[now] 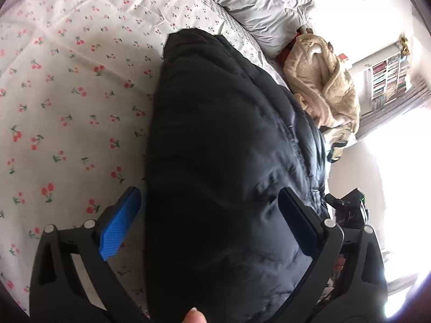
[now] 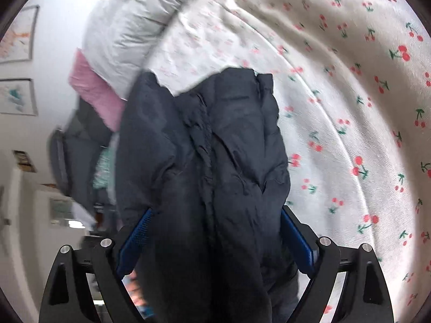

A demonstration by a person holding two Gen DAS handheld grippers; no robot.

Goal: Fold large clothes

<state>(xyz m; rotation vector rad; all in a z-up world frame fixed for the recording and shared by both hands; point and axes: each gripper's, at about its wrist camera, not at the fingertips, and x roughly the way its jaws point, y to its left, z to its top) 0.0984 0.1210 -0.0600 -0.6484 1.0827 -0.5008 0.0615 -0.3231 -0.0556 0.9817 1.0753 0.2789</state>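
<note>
A dark navy puffer jacket hangs bunched over the cherry-print bed cover. In the left wrist view the jacket fills the space between the blue-padded fingers of my left gripper, whose jaws stand wide; the left pad is apart from the cloth and the right pad presses against it. In the right wrist view the same jacket hangs bunched between the fingers of my right gripper, and both blue pads press on the cloth.
A grey duvet lies at the head of the bed, also in the right wrist view. A beige fleece blanket sits at the bed's edge. A pink cloth and dark items lie left of the jacket. A bookshelf stands by the bright window.
</note>
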